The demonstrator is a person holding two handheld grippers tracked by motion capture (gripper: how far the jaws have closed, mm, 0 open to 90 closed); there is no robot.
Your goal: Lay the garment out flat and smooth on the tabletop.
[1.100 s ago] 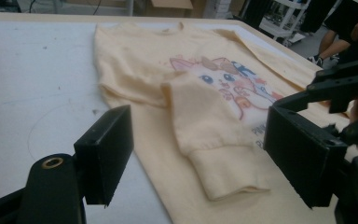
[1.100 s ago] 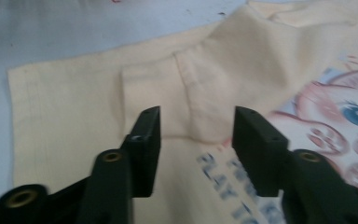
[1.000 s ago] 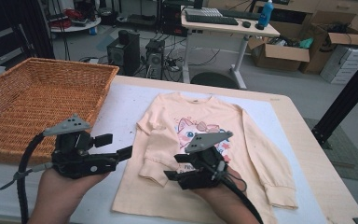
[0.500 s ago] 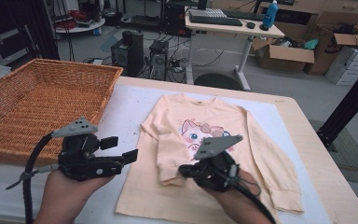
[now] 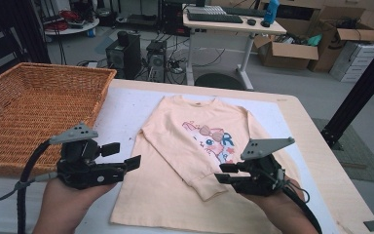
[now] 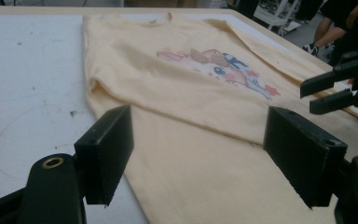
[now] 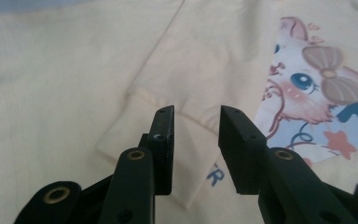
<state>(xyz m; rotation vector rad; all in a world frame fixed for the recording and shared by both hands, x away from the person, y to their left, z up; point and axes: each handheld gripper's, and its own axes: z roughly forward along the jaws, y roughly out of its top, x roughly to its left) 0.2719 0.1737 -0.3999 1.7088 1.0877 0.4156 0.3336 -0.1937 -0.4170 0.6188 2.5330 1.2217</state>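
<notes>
A peach sweatshirt [image 5: 195, 122] with a cartoon cat print lies flat on the white table cover, also seen in the left gripper view [image 6: 182, 79]. One sleeve is folded slantwise across its front, ending in the cuff [image 5: 207, 187] [image 7: 130, 135]. My right gripper [image 5: 222, 173] [image 7: 196, 116] hovers just right of that cuff. Its jaws have just been opening, and nothing is between them. My left gripper [image 5: 121, 156] [image 6: 198, 116] stands wide open at the shirt's left edge, holding nothing. Farther off in the left gripper view, the right gripper [image 6: 328, 88] shows across the shirt.
A large wicker basket [image 5: 34, 107] stands on the table's left side. White table cover [image 5: 121, 112] lies bare between basket and shirt. The table's wooden edge [image 5: 321, 161] runs to the right. Desks, boxes and computers stand on the floor beyond.
The right gripper moved to the right, drawing the sleeve cuff across the shirt front, then came off it. The sleeve now lies folded over the body. The left gripper stayed put.
</notes>
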